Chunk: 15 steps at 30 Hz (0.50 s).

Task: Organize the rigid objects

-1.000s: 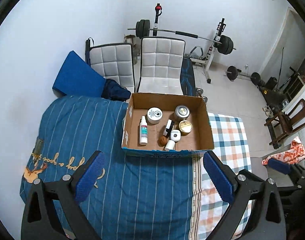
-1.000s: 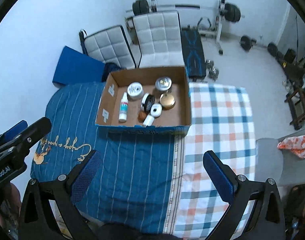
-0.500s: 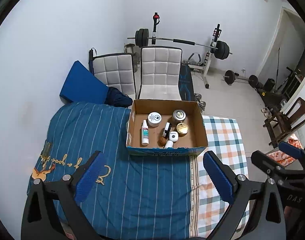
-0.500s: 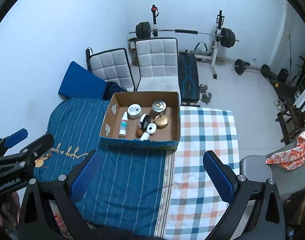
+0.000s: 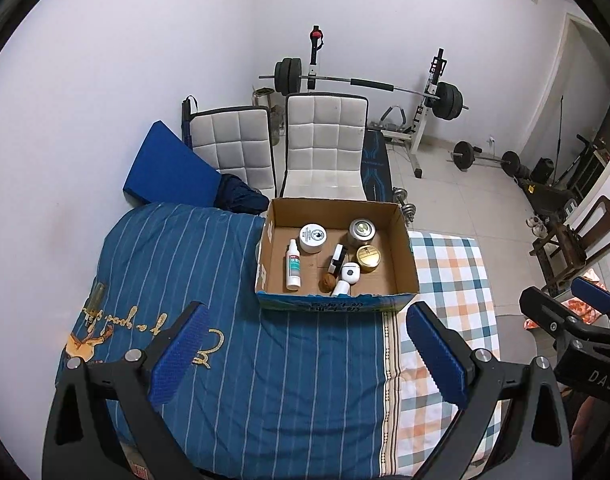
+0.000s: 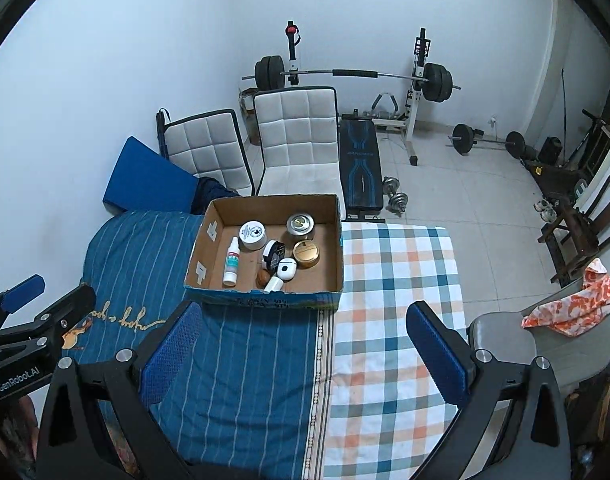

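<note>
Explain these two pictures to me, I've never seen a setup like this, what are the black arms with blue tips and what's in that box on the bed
There is no robot here. A person holds a two-finger gripper in each hand, and each has a wide-angle camera looking along its fingers. One picture comes from the left gripper, the other from the right gripper. The black arms with blue pads are their fingers. Both are open and hold nothing. Each camera also catches the other gripper at its edge.

Ahead is a bed with a blue striped cover and a checked cover. On it sits an open cardboard box holding a white spray bottle, a white jar, a silver tin, a gold tin and a few smaller items.
</note>
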{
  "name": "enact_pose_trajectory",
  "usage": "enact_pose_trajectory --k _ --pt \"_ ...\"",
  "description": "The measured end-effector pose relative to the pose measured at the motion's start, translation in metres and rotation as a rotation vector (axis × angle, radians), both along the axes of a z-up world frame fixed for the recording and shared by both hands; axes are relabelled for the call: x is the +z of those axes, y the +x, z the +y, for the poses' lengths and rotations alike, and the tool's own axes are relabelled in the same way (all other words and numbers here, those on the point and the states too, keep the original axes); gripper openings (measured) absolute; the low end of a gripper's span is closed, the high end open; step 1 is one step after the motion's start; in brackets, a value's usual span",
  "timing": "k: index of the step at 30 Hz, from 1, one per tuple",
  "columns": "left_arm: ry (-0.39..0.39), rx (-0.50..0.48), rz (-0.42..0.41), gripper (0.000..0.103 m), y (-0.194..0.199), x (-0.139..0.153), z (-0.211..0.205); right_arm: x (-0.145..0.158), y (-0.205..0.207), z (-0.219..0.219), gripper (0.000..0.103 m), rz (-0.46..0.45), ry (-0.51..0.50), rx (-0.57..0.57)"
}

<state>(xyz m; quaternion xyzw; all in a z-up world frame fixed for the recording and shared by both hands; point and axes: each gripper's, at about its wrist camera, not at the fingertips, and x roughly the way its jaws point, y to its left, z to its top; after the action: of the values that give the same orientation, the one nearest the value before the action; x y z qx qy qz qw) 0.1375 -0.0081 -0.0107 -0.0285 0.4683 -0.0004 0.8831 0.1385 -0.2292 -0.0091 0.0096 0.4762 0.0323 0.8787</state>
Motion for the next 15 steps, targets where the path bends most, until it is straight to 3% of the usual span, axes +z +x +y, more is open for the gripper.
enact_pose_trajectory --k 15 --pt "-0.009 -0.018 -0.003 0.101 -0.0069 0.0023 -0.0054 0.0066 -0.0045 -0.0004 0.103 -0.012 0.009 -0.023"
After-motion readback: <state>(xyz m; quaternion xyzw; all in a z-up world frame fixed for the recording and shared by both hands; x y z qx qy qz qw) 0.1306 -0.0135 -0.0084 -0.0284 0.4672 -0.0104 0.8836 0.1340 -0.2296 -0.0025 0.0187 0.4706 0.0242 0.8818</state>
